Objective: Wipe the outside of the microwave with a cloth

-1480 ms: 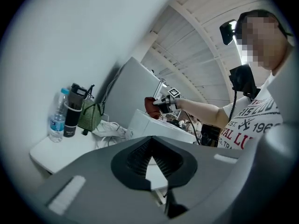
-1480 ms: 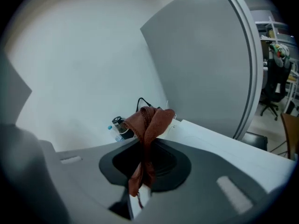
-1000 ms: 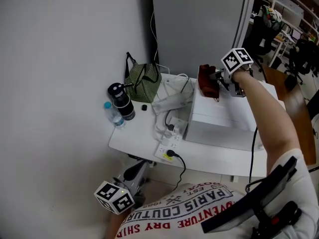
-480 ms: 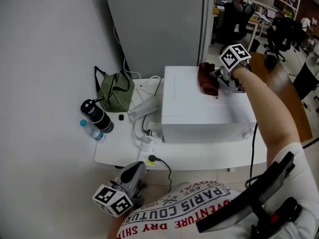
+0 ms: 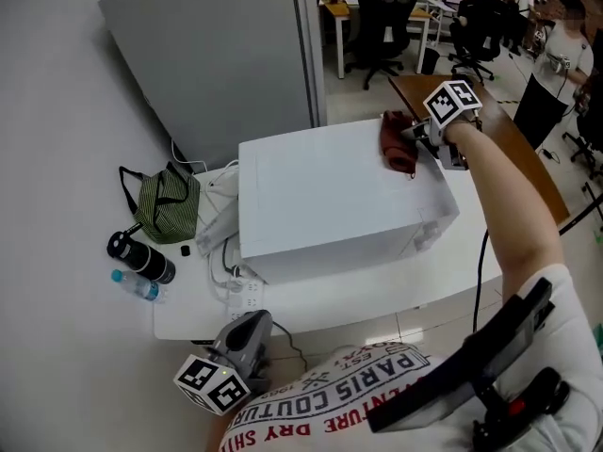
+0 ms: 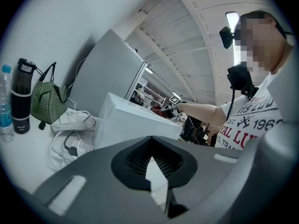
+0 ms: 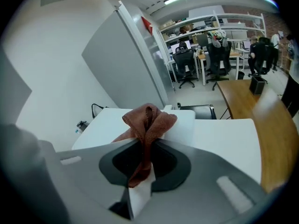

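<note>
- Microwave [image 5: 330, 196]: underside and far wall are facing away, unseen.
- Cloth [image 5: 398, 144], on the microwave's top far corner: lower end is disappearing between the right gripper's [image 7: 142, 174] jaws.
- Cables [image 5: 221, 252], left of the microwave: tangle is showing too small to trace.
- Bottle [image 5: 137, 284], further left: label is showing too small to read.
- Person [image 5: 558, 59], beyond the microwave: standing too far off for detail.

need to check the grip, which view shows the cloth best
The right gripper view: the reddish-brown cloth fills the centre, pinched by the right gripper. The head view shows it small, atop the microwave near its far edge. The left gripper view shows only a distant speck.
</note>
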Tool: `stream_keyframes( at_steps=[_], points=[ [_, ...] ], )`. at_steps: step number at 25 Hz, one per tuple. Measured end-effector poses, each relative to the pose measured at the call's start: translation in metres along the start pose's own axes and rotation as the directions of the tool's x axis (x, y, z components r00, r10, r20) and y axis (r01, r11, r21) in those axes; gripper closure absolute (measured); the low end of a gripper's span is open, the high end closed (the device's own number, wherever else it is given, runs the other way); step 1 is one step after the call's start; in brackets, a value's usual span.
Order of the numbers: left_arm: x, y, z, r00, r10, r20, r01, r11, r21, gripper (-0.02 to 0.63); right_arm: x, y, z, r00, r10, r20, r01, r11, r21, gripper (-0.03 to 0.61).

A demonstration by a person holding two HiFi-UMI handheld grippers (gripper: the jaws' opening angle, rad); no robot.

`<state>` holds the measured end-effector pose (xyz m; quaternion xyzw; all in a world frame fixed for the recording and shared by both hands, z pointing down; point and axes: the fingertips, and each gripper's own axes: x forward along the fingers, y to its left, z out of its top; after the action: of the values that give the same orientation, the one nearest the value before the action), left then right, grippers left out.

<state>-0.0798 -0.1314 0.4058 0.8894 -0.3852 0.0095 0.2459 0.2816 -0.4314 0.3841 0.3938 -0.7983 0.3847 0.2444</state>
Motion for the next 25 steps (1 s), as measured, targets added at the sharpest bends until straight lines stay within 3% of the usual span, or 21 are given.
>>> stream_keyframes(
  at_steps=[5,10,14,18,23,25],
  points=[
    [0.018,-0.017,-0.004,0.999,-0.031,-0.022,0.032,0.999,0.006,0.607,-0.032,-0.035,-0.016,0.998,-0.057,0.011,0.056,0.998,0.029,0.534],
    [0.026,-0.032,-0.012,0.998,-0.046,-0.036,0.046,0.999,0.008,0.607,-0.050,-0.050,-0.026,0.996,-0.062,0.057,0.060,0.997,0.038,0.534],
    [0.025,-0.043,-0.018,0.999,-0.033,-0.038,0.033,0.999,0.010,0.607,-0.078,-0.039,-0.018,0.977,0.010,0.214,-0.007,1.000,-0.015,0.535],
    [0.030,-0.060,-0.027,0.997,-0.027,-0.067,0.028,0.999,0.015,0.607,-0.113,-0.002,-0.025,0.904,0.147,0.401,-0.108,0.987,-0.118,0.535],
    [0.043,-0.085,-0.031,0.992,-0.084,-0.097,0.088,0.995,0.038,0.607,-0.161,0.074,-0.062,0.760,0.322,0.565,-0.204,0.943,-0.263,0.534],
    [0.043,-0.092,-0.032,0.988,-0.110,-0.105,0.115,0.993,0.040,0.607,-0.170,0.112,-0.090,0.718,0.378,0.584,-0.227,0.921,-0.318,0.534]
  ],
)
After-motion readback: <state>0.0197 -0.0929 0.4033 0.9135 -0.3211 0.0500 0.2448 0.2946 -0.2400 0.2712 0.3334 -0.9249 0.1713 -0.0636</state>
